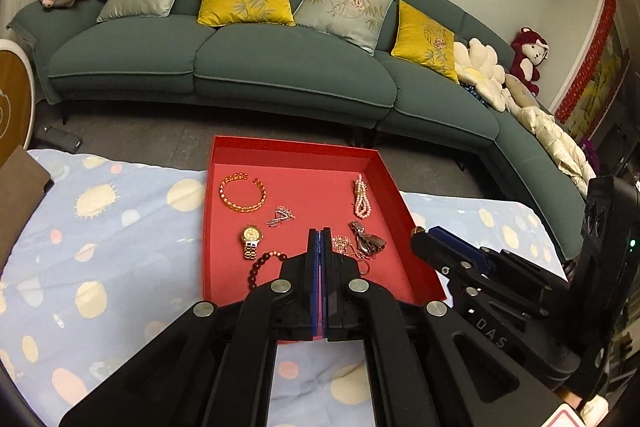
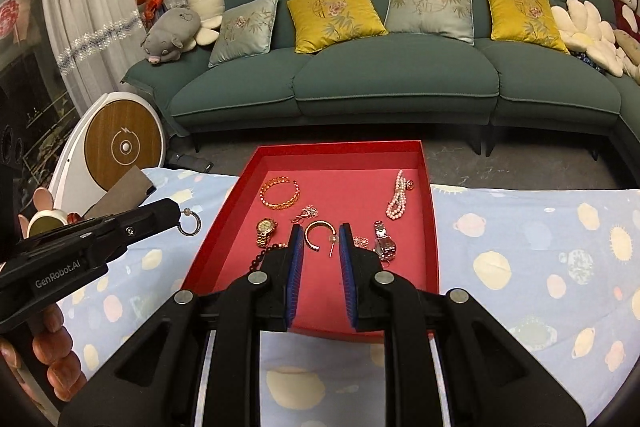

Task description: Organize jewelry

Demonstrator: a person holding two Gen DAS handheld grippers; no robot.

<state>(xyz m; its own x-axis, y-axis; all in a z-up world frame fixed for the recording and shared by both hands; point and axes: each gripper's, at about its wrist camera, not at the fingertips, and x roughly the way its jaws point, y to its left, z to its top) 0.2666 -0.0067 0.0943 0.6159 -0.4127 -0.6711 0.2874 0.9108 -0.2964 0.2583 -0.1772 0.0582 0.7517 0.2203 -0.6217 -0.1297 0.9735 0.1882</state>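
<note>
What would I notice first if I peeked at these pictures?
Probably the bright red shallow cardboard tray on the spotted pale-blue cloth, with an orange beaded bangle and a pink pearl strand inside. Behind it, a long teal sofa carries yellow and silvery cushions.

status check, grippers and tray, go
Left gripper shut on hoop earring, left of red tray. Right gripper open over matching hoop. Nothing blocking.
</note>
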